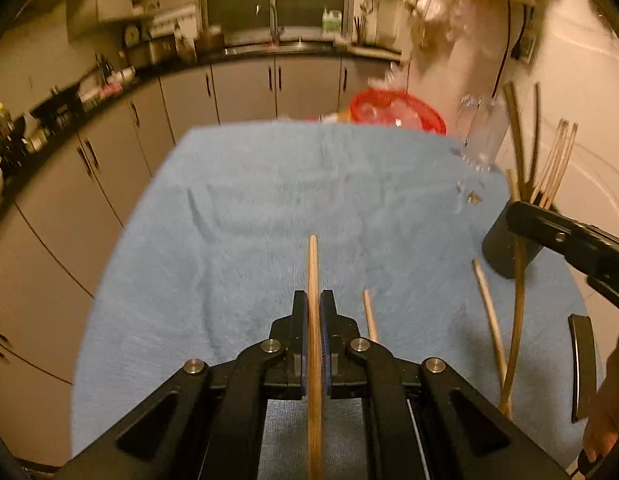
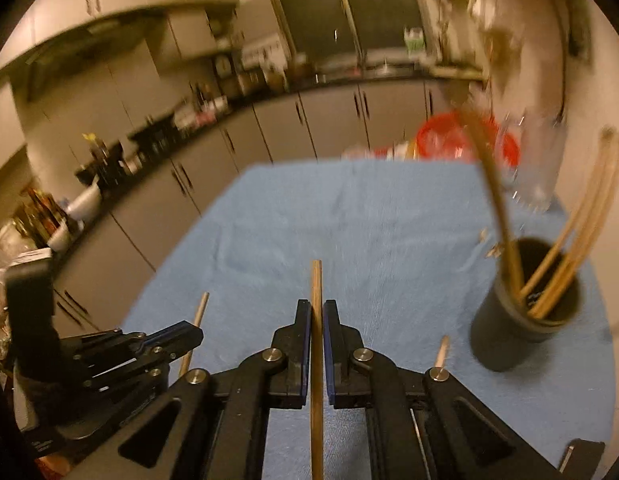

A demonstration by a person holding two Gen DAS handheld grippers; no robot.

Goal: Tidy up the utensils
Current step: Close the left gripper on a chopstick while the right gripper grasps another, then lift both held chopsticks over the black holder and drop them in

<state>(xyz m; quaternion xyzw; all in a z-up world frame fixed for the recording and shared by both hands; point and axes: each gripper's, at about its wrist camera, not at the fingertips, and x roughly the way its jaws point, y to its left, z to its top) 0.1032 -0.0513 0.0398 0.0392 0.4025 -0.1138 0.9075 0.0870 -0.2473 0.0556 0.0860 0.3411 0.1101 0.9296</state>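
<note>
My left gripper (image 1: 313, 296) is shut on a wooden chopstick (image 1: 312, 264) that stands upright between its pads, above the blue cloth (image 1: 249, 208). My right gripper (image 2: 317, 304) is shut on a second chopstick (image 2: 316, 280) in the same way. A dark cup (image 2: 525, 320) holding several chopsticks stands to the right of it. In the left wrist view the right gripper (image 1: 517, 216) hangs in front of the cup (image 1: 499, 252). The left gripper (image 2: 189, 332) shows at the left of the right wrist view. Loose chopsticks (image 1: 370, 316) (image 1: 487, 312) lie on the cloth.
A red basket (image 1: 393, 108) and a clear glass vessel (image 1: 477, 132) sit past the far edge of the cloth. Grey kitchen cabinets (image 1: 245, 88) and a cluttered counter (image 1: 69, 100) run behind and to the left. A hand (image 1: 605, 420) shows at the right edge.
</note>
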